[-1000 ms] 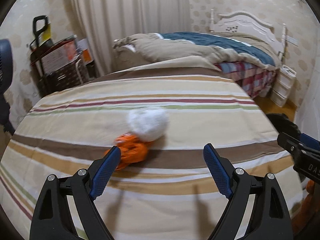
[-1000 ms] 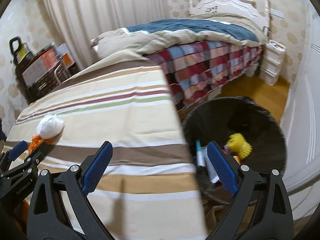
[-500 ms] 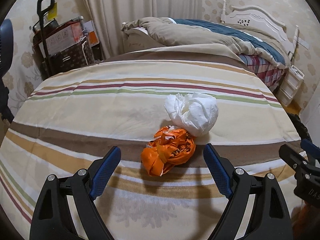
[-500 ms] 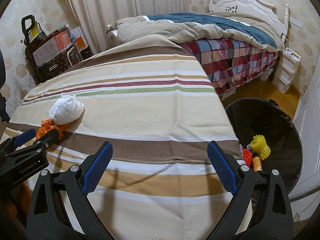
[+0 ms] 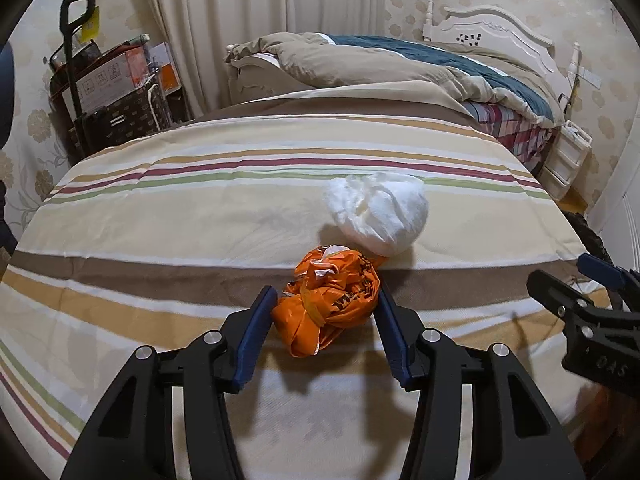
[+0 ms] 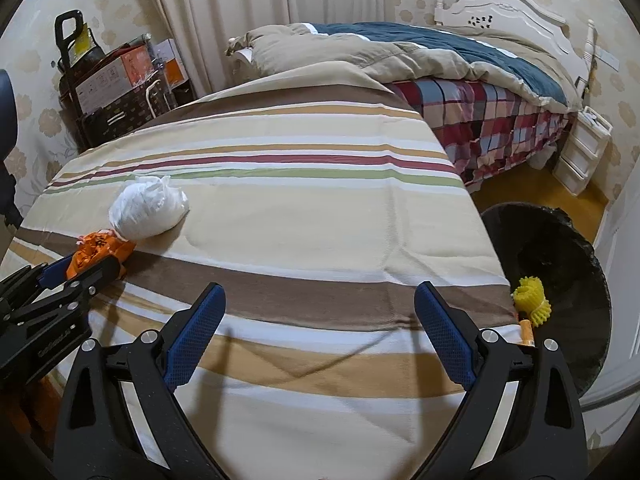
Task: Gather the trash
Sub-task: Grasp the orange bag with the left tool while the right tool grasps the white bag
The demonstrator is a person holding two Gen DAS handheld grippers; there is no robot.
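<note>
Orange bag point(image 5: 330, 300) sits pinched in our left gripper point(image 5: 326, 312), clear of the white wad point(image 5: 378, 212); our right gripper point(image 6: 320, 320) waits spread beside the bin point(image 6: 568, 240)

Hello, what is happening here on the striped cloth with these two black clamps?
A person is collecting trash with a hand-held gripper in each hand. The left gripper has its blue pads on both sides of a crumpled orange bag on the striped cloth, apparently closing on it. A white bag lies just behind, touching the orange one. The right gripper is open and holds nothing. A black bin beside the cloth already contains some trash.
</note>
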